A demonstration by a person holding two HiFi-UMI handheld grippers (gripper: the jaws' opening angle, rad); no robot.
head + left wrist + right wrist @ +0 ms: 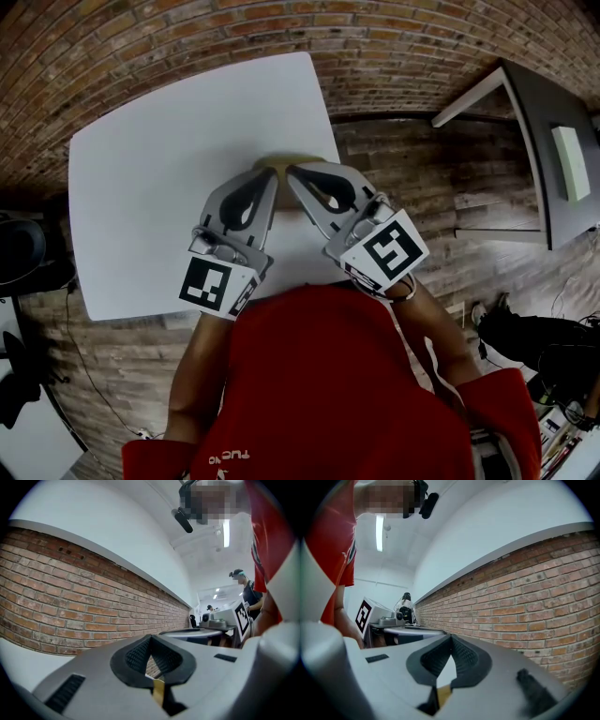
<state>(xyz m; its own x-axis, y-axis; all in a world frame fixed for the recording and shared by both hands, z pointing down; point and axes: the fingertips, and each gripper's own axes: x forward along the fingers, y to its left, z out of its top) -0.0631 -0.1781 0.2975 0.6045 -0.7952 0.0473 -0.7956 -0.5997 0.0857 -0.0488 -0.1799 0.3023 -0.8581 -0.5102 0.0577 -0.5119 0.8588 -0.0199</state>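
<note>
Both grippers hover over a white table (169,169), tips almost meeting near its far right edge. My left gripper (272,174) is shut: in the left gripper view its black ribbed pads (138,656) touch at the tip (151,637) with nothing between them. My right gripper (292,172) is shut too, its tips (451,635) touching. A small tan object (274,160) lies just beyond and under the two tips, mostly hidden. I cannot tell what it is. A tan sliver (158,692) shows through the gap behind the left pads, and a tan sliver (443,693) likewise behind the right ones.
A dark grey table (539,122) with a white block (570,161) stands to the right. A black chair (21,248) is at the left and dark bags (544,342) at the lower right. A brick wall (70,602) faces both grippers. A person (243,588) stands far off.
</note>
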